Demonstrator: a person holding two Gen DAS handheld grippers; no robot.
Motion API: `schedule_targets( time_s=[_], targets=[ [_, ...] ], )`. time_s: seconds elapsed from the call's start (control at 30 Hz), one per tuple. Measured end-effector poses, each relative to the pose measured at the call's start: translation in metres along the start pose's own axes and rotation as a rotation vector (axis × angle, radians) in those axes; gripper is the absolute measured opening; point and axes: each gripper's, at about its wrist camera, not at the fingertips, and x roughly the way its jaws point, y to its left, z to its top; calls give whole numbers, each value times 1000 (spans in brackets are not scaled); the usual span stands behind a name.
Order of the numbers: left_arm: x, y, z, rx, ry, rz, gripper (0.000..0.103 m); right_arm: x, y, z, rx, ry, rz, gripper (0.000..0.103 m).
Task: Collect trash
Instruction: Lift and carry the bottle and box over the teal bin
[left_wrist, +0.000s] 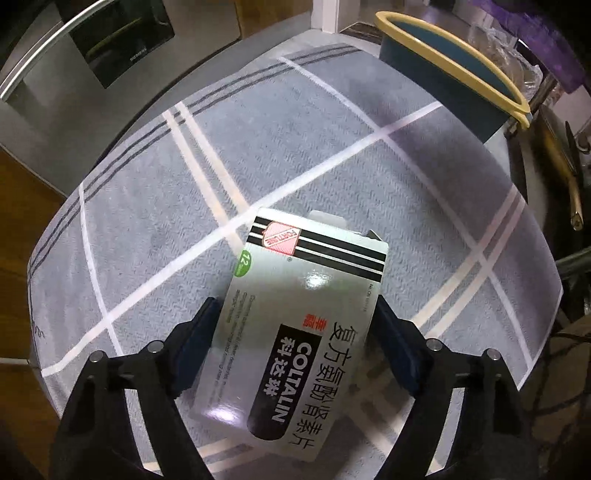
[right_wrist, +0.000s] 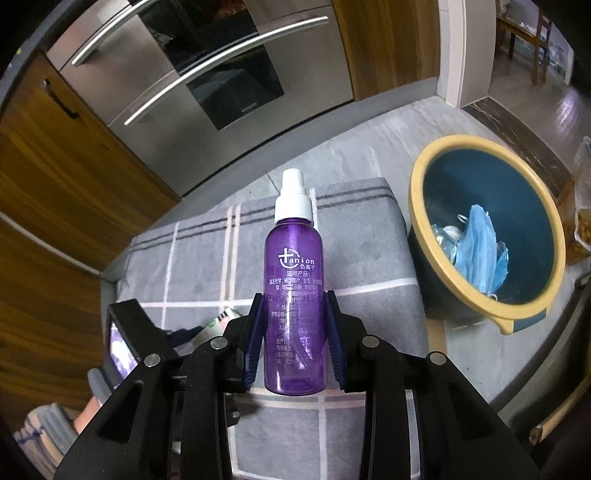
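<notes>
Jaws of my left gripper (left_wrist: 295, 354) pinched the medicine box (left_wrist: 295, 325); my right gripper (right_wrist: 295, 343) clamped the purple spray bottle (right_wrist: 295, 295). Both hung above the checked mat (right_wrist: 207, 266). Best carry each right, over the bin (right_wrist: 417, 199), before letting go.

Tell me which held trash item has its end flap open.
The Coltalin box in the left gripper; a flap stands open at its far end. The purple spray bottle in the right gripper is capped.

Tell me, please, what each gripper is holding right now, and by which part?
The left gripper clamps the medicine box by its long side edges, near the lower half. The right gripper clamps the purple spray bottle across its lower body.
</notes>
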Motion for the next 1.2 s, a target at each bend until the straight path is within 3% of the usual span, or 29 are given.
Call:
schedule_targets(
  time_s=[0.17, 0.43, 0.7, 1.03, 1.2],
  targets=[
    [-20, -6, 15, -7, -66, -40, 78, -13, -4, 6, 7, -35, 18, 33],
    [-77, -23, 65, -50, -220, -145, 78, -43, -32, 22, 52, -132, -25, 33],
    [-86, -64, 133, -22, -294, -220, 77, -64, -122, 42, 239, -193, -114, 33],
    [-85, -118, 208, 93, -342, -232, 77, -50, -217, 42, 432, -183, -173, 33],
    [-71, -129, 240, 74, -351, -265, 77, -24, -246, 38, 511, -128, -155, 33]
  ],
)
